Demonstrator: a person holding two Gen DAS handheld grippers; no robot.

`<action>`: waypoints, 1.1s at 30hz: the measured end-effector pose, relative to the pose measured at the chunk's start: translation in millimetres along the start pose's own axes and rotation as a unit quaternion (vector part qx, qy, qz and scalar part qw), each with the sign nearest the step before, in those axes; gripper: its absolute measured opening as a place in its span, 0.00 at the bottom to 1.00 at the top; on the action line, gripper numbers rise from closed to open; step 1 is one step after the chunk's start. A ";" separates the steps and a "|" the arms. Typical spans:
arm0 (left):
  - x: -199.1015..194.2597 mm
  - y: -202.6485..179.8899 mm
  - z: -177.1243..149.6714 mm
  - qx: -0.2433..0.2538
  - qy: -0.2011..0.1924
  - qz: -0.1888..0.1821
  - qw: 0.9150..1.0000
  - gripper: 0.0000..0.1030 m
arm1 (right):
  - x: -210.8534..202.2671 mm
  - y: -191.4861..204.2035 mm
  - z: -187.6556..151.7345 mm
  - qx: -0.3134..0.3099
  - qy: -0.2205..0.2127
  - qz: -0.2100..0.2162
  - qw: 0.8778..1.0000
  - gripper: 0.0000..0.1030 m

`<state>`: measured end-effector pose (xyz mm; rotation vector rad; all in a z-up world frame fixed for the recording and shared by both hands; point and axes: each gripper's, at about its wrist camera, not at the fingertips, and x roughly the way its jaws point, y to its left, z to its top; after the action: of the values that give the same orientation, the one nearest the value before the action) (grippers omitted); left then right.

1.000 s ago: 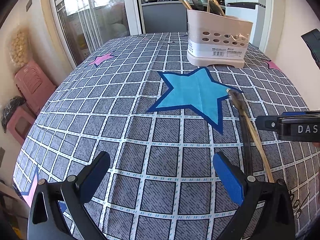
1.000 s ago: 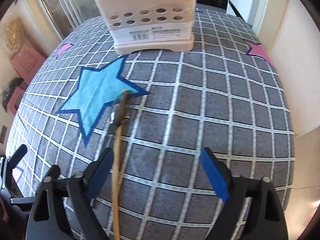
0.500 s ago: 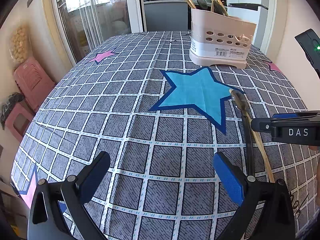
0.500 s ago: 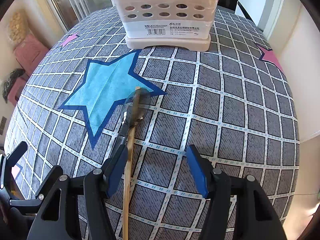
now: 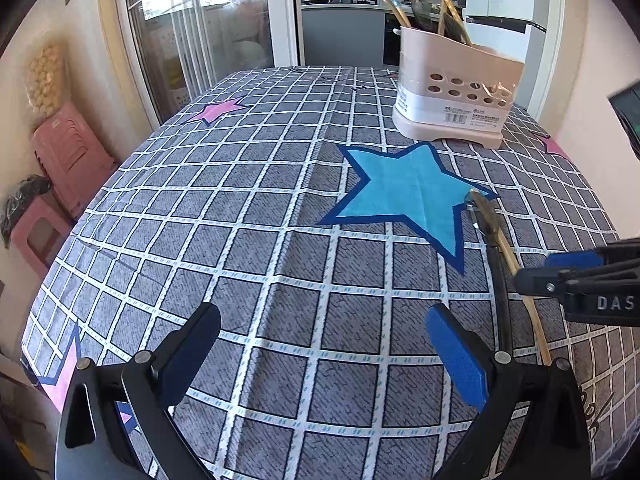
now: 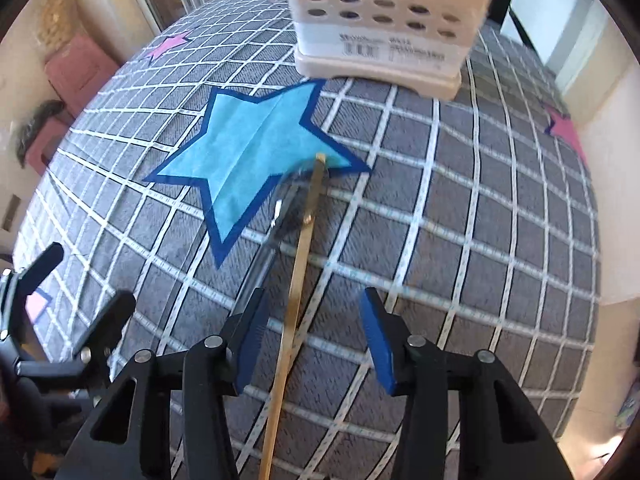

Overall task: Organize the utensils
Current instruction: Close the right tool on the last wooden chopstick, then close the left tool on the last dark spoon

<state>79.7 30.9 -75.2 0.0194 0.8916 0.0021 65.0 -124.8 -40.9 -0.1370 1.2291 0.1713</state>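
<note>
Straddling the chopstick point(image 6: 298, 280) with the right gripper point(image 6: 310, 344), jaws parted and not yet pinching, one blue pad on each side of the thin wooden stick. Lying just left of that stick, and crossing under it near the point of the blue star point(image 6: 256, 144): a dark-handled spoon point(image 6: 280, 216) (bowl blurred, so hard to read). Hovering well left of the star, doing nothing: the left gripper point(image 5: 324, 348), spread wide and holding nothing. Standing just beyond the star: the pale utensil holder point(image 6: 384, 24), already carrying chopsticks and spoons. Judging by this, starting the pickup of the loose chopstick. Next, probably: closing squarely on the stick alone, avoiding the spoon handle, then lifting and carrying toward the holder.
</note>
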 end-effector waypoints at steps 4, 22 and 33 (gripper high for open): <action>5.1 3.3 1.4 -0.010 0.008 -0.006 1.000 1.00 | 1.2 -1.6 -6.5 -0.007 0.008 -0.012 1.000 0.50; 23.9 -42.0 28.4 0.031 0.080 -0.098 0.991 1.00 | 3.1 -38.6 16.3 0.039 0.026 0.036 0.998 0.06; 46.2 -99.1 49.6 0.110 0.133 -0.082 0.982 0.85 | -25.6 -63.7 -0.8 0.023 -0.027 0.034 0.999 0.06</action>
<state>146.6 -68.5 -81.7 0.1545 1.1547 -0.2519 68.9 -188.8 -16.3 -0.0506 1.1845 0.2048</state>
